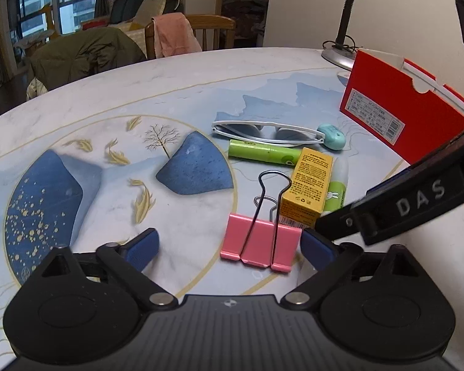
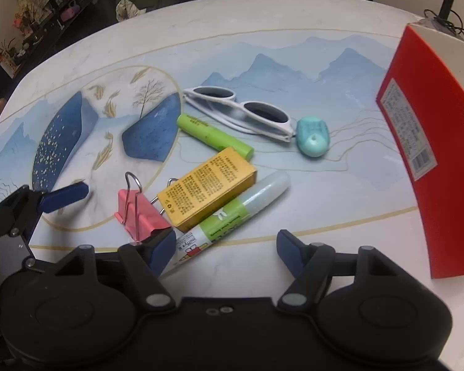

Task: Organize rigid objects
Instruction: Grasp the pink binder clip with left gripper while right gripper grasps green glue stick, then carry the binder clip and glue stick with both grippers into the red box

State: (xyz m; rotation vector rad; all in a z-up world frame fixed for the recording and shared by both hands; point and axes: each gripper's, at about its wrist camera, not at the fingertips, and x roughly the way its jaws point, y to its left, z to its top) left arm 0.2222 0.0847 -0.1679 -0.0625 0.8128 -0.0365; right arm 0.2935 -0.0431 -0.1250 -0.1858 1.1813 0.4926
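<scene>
A pink binder clip (image 1: 259, 242) (image 2: 139, 213) lies on the table between the open fingers of my left gripper (image 1: 229, 247). A yellow box (image 1: 307, 185) (image 2: 207, 187), a green glue stick (image 1: 335, 190) (image 2: 232, 213), a green tube (image 1: 264, 152) (image 2: 213, 136), white sunglasses (image 1: 269, 131) (image 2: 241, 113) and a teal object (image 1: 332, 136) (image 2: 312, 137) lie close together. My right gripper (image 2: 225, 249) is open and empty, low over the glue stick's capped end. Its arm crosses the right of the left wrist view. The left gripper's blue fingers (image 2: 66, 196) show at the left of the right wrist view.
A red open box (image 1: 399, 108) (image 2: 433, 142) stands at the right of the painted table (image 1: 170, 92) (image 2: 294, 61). A desk lamp (image 1: 343, 31) stands behind it. Chairs draped with clothes (image 1: 86, 52) stand past the far table edge.
</scene>
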